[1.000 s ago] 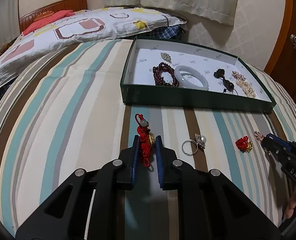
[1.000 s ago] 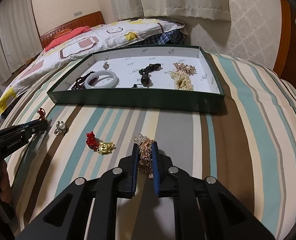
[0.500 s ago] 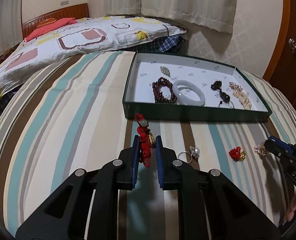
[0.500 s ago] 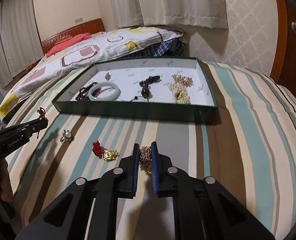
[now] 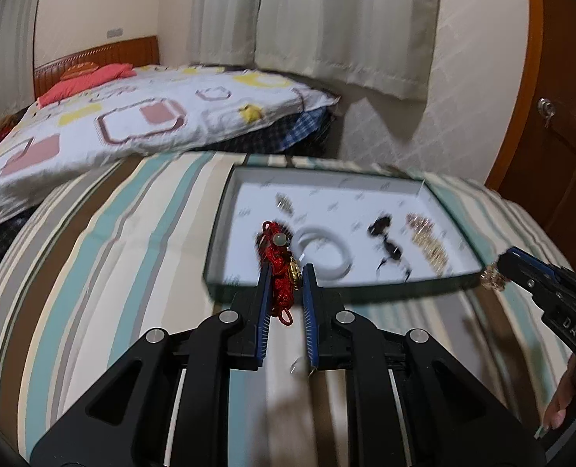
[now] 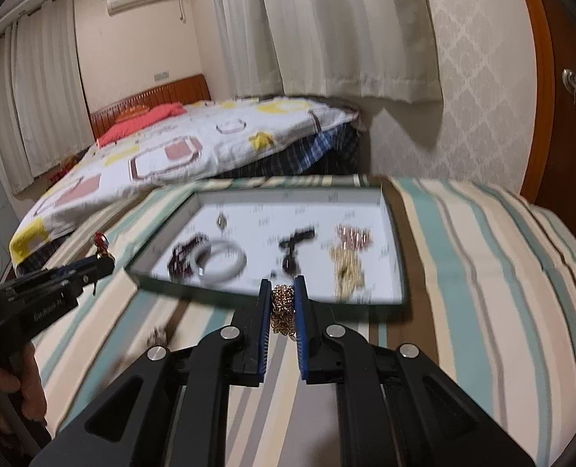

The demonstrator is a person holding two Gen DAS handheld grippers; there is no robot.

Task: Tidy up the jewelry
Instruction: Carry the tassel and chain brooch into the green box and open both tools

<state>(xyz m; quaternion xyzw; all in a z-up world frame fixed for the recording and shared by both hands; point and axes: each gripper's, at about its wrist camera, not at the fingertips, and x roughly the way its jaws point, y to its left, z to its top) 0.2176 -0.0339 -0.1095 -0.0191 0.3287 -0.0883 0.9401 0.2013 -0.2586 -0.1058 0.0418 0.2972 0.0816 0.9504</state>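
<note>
My left gripper (image 5: pixel 286 272) is shut on a red knotted cord charm (image 5: pixel 278 272) with a pale bead and gold piece, held in the air just short of the green jewelry tray (image 5: pixel 366 294). My right gripper (image 6: pixel 282 286) is shut on a gold chain bracelet (image 6: pixel 283 309), raised near the tray's (image 6: pixel 249 297) front wall. The tray's white floor holds a white bangle (image 5: pixel 325 251), dark beads (image 6: pixel 181 255), a black piece (image 6: pixel 294 247) and a gold-pearl strand (image 6: pixel 346 264). A ring (image 6: pixel 157 336) lies blurred on the bedspread.
The striped bedspread (image 5: pixel 93 272) covers the bed around the tray. A patterned quilt (image 5: pixel 132 124) lies behind it, with a wooden headboard (image 5: pixel 93 58), curtains (image 5: pixel 327 19) and a wooden door (image 5: pixel 560 116) at right. The images are motion-blurred.
Both grippers have lifted off the bedspread with their pieces and moved forward toward the tray, which now sits closer below them. The ring and red-gold charm dropped out of view.
</note>
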